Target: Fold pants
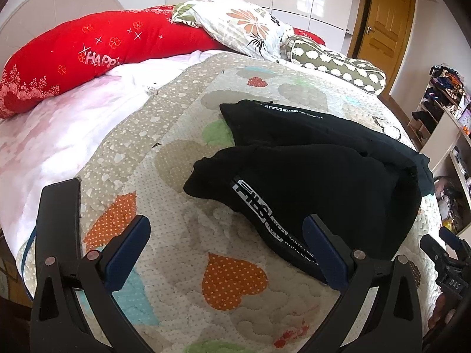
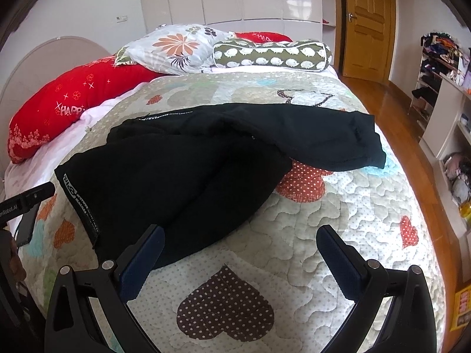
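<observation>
Black pants with a white-lettered side stripe lie loosely bunched on the heart-patterned quilt; they also show in the right wrist view. One leg stretches toward the bed's right side. My left gripper is open and empty above the quilt, its right finger over the near edge of the pants. My right gripper is open and empty, its left finger over the near hem of the pants. The right gripper also shows at the edge of the left wrist view.
A red pillow, a floral pillow and a green bolster lie at the head of the bed. A wooden door and shelves with clothes stand to the right. The wood floor runs along the bed's right edge.
</observation>
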`<state>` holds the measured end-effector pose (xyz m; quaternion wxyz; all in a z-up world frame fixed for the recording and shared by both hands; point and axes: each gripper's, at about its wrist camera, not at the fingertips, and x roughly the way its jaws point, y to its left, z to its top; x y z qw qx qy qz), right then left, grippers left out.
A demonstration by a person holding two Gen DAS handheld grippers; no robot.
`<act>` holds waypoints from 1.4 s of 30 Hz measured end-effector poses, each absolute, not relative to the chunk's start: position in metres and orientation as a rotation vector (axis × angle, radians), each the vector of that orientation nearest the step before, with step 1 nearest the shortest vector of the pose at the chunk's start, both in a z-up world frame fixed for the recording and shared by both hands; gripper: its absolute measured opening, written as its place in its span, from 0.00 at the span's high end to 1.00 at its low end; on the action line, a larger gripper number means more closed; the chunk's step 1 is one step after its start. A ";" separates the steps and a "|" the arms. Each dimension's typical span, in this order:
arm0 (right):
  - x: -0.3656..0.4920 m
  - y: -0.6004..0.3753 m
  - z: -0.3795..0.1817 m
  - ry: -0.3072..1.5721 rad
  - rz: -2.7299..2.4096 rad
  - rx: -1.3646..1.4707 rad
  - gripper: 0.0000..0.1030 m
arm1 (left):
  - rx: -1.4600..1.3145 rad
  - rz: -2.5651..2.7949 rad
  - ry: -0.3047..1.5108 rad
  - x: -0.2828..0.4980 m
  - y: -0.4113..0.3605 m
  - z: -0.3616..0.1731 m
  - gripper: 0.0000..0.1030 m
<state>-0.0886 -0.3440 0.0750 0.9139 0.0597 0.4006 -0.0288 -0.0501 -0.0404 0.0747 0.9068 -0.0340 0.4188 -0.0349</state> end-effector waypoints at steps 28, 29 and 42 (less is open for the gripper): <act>-0.077 -0.362 0.063 0.851 -0.064 0.166 0.01 | -0.129 -0.039 0.917 -0.037 -0.023 0.056 0.00; -0.077 -0.364 0.062 0.853 -0.070 0.167 0.01 | -0.127 -0.041 0.918 -0.036 -0.024 0.055 0.00; -0.045 -0.401 0.047 0.864 -0.051 0.299 0.27 | -0.098 -0.074 0.946 -0.011 -0.045 0.046 0.00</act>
